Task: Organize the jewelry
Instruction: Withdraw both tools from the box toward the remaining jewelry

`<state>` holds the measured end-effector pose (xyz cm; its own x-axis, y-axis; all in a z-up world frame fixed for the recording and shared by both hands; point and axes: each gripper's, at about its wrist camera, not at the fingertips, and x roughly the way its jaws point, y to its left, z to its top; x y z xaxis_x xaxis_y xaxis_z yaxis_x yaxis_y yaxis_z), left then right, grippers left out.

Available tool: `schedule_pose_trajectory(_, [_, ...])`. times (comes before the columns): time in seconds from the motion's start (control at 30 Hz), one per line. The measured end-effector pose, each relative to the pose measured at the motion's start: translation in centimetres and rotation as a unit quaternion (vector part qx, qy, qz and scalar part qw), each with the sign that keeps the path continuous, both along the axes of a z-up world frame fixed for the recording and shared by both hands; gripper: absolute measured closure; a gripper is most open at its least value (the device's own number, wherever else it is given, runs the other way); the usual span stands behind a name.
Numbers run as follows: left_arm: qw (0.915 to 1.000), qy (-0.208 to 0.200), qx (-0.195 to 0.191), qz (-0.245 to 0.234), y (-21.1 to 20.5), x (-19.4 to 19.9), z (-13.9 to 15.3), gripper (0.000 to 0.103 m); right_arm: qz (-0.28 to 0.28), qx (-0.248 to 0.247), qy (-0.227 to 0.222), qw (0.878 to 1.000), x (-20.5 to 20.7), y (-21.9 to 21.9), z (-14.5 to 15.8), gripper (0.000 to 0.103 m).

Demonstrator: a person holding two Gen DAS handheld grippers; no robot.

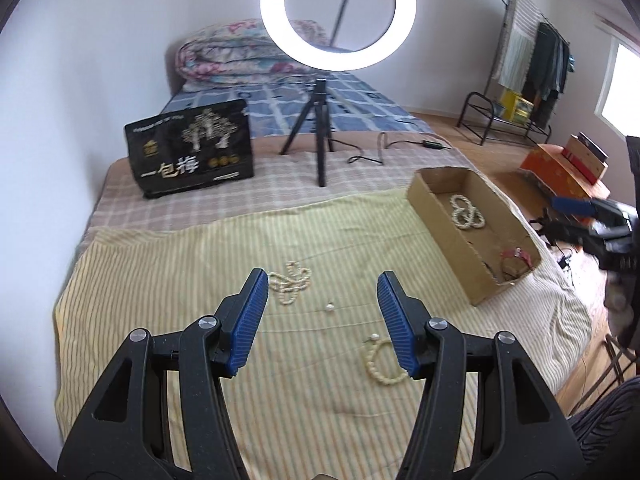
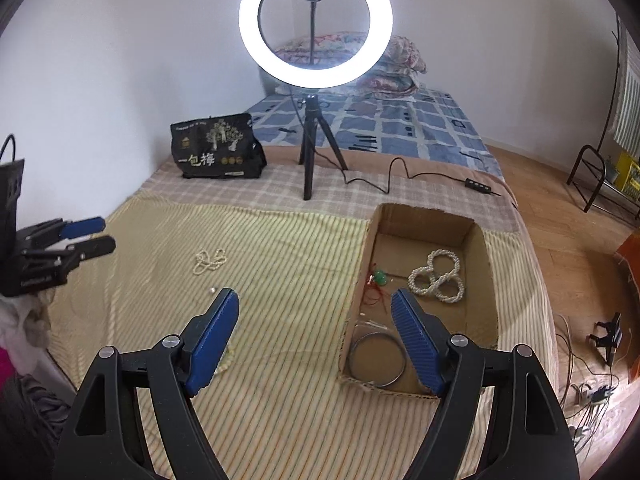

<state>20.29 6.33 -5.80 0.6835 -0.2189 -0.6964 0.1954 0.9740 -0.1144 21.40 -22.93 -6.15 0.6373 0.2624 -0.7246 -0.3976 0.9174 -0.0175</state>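
Left wrist: spread left claw (image 1: 323,312), nothing gripped, pearl bracelet (image 1: 380,364) beside its right pad.

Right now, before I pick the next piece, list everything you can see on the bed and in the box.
cardboard box: one, brown, on the bed's right side
pearl rope: one, white, looped, inside the box
metal hoop: one, silver, box's near end
red-and-green cord piece: one, inside the box
pearl necklace: one, cream, loose on the striped sheet
pearl bracelet: one, cream, by the left gripper's right finger
single pearl: one, white, on the sheet
black bag: one, near the wall
ring light: one, white, on a black tripod
left gripper: jaws open, empty
right gripper: jaws open, empty
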Motion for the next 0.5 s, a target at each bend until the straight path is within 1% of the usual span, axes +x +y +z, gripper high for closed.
schedule_pose_trajectory(0.1, [0.9998,0.009,-0.004,0.015,1.7,0.6,-0.7,0.045,0.02,-0.017,0.011,1.0,-0.8,1.6,-1.5,0.024])
schedule_pose_trajectory(0.17, [0.9996,0.016,-0.009,0.022,2.5,1.0,-1.1,0.045,0.031,-0.018,0.02,0.999,-1.1,2.6,-2.7,0.024])
schedule_pose_trajectory(0.23, [0.9993,0.024,-0.014,0.026,3.2,1.2,-1.7,0.045,0.045,-0.017,0.038,0.998,-1.1,3.5,-4.0,0.024])
schedule_pose_trajectory(0.33, [0.9989,0.037,-0.018,0.022,3.3,1.7,-2.5,0.045,0.058,-0.031,0.057,0.996,-1.2,4.8,-5.9,0.024])
schedule_pose_trajectory(0.43, [0.9987,0.048,-0.014,0.009,2.8,2.2,-3.3,0.052,0.069,-0.036,0.078,0.994,-1.2,5.8,-7.7,0.025])
schedule_pose_trajectory(0.5, [0.9985,0.055,-0.009,0.002,2.4,2.6,-4.0,0.053,0.073,-0.035,0.089,0.993,-1.2,6.2,-8.8,0.025])
